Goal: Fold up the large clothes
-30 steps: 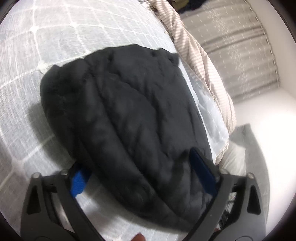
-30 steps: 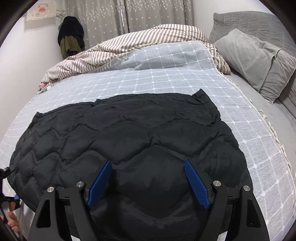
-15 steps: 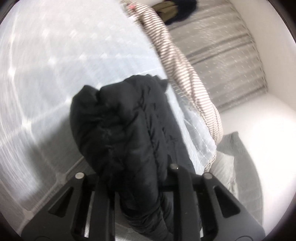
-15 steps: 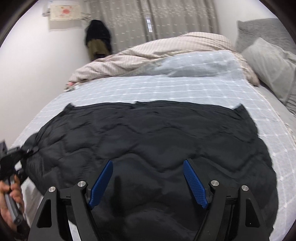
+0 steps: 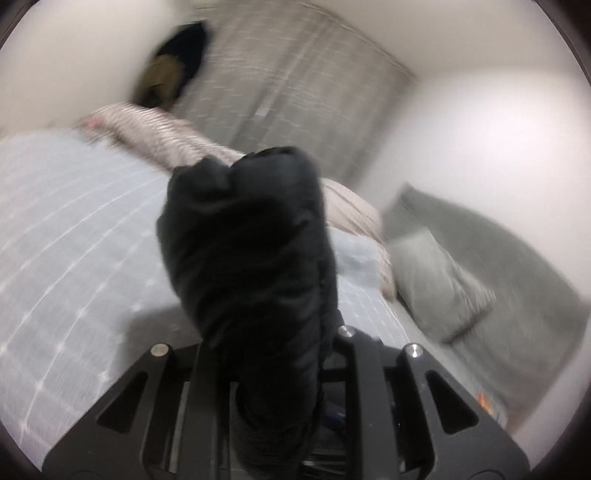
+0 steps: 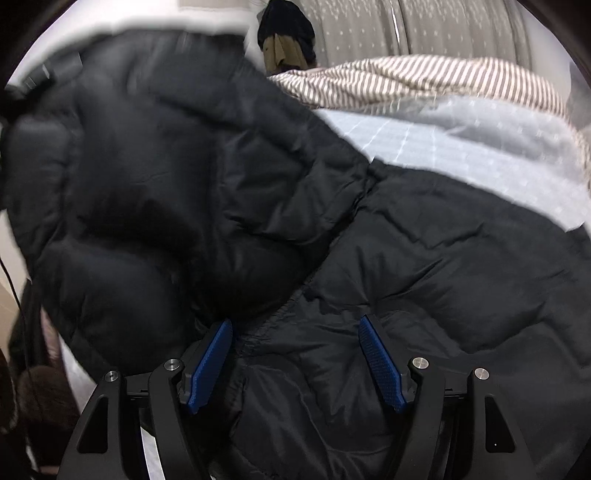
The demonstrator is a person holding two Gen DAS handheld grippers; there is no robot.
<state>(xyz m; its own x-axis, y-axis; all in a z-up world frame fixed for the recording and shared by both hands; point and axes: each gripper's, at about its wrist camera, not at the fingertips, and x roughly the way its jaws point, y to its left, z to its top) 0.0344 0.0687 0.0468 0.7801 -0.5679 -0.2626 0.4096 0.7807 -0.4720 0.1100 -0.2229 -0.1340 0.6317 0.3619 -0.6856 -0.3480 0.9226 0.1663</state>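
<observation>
A black quilted puffer jacket (image 6: pixel 424 258) lies on the pale checked bedspread (image 6: pixel 461 147). My left gripper (image 5: pixel 273 369) is shut on a bunched end of the jacket (image 5: pixel 247 236) and holds it lifted above the bed. In the right wrist view that lifted part (image 6: pixel 147 166) hangs over the left half of the jacket. My right gripper (image 6: pixel 295 358) is open, its blue pads (image 6: pixel 380 365) low over the jacket near its front edge, with nothing between them.
A striped duvet (image 6: pixel 424 81) is heaped at the far side of the bed. Grey pillows (image 5: pixel 443 273) lie at the right in the left wrist view. Grey curtains (image 5: pixel 295 85) and hanging dark clothes (image 6: pixel 286 33) are behind.
My left gripper closed on the jacket's end and lifted it up and over toward the middle. My right gripper stayed open and moved closer over the jacket.
</observation>
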